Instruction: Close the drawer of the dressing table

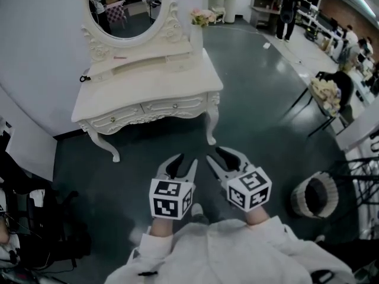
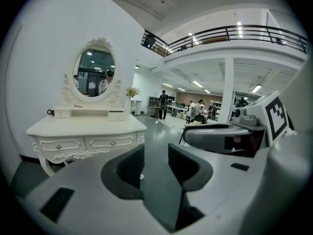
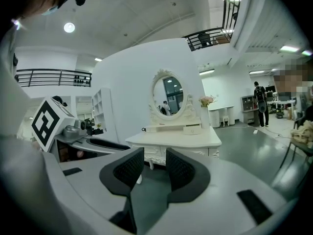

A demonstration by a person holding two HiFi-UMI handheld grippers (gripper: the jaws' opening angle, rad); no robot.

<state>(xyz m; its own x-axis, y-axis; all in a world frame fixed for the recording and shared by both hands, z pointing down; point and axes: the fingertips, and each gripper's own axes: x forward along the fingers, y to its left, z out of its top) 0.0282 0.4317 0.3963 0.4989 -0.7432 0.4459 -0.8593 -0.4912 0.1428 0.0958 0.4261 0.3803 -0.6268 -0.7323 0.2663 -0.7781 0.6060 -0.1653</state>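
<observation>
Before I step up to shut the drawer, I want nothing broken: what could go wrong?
1. The vase stands right beside the open drawer; a wide swing may tip it.
2. The left tool and right tool are open and empty; a jaw could snag the drawer's edge, or an off-centre push might jam it.
3. The table stands on slim legs; a hard shove may shift it.

No legible words, brands or numbers anywhere. Only black-and-white square code patterns, without letters or digits, on the left gripper (image 1: 185, 160) and the right gripper (image 1: 214, 154).
</observation>
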